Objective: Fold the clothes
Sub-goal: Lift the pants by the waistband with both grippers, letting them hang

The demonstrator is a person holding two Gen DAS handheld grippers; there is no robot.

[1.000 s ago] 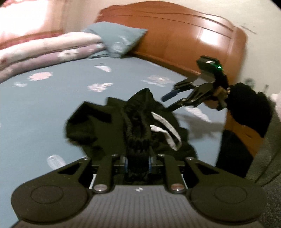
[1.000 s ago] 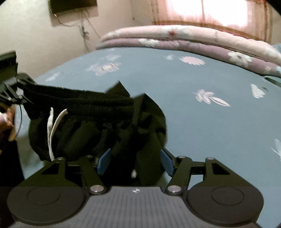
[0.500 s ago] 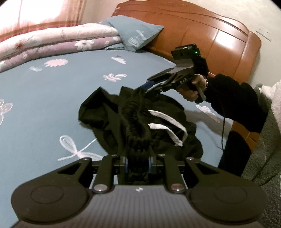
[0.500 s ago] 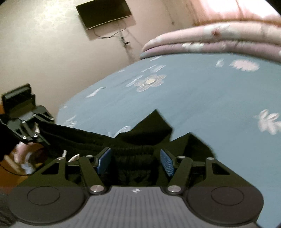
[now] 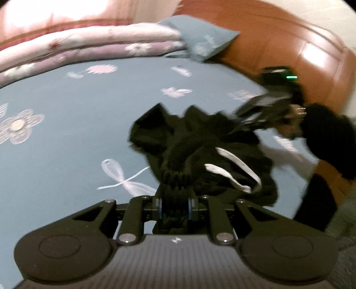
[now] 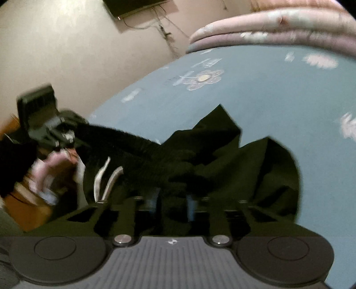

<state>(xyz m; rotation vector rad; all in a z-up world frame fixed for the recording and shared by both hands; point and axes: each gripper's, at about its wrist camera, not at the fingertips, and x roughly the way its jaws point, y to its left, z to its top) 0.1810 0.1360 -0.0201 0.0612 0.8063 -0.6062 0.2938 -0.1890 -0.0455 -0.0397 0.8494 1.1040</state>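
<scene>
Black pants (image 5: 200, 142) with an elastic waistband and white drawstrings (image 5: 235, 164) lie bunched on the blue flowered bed sheet (image 5: 66, 155). My left gripper (image 5: 174, 204) is shut on one end of the waistband. The right gripper (image 5: 242, 124), blurred, meets the waistband's far end in the left wrist view. In the right wrist view, the right gripper (image 6: 173, 202) has its jaws closing, with the blue pads (image 6: 155, 200) pressing on black waistband fabric (image 6: 255, 169). The left gripper (image 6: 66, 137) holds the stretched band at the left, with the drawstrings (image 6: 111, 177) hanging beside it.
A wooden headboard (image 5: 289, 51) and a blue pillow (image 5: 204, 37) stand at the bed's end. A folded pink and purple quilt (image 5: 89, 42) lies along the far side. A wall television (image 6: 133, 6) hangs beyond the bed. Open sheet stretches left of the pants.
The right gripper came in over the waistband and its wide jaws narrowed onto the fabric. The left gripper kept its grip and rolled slightly. The waistband now stretches between both grippers.
</scene>
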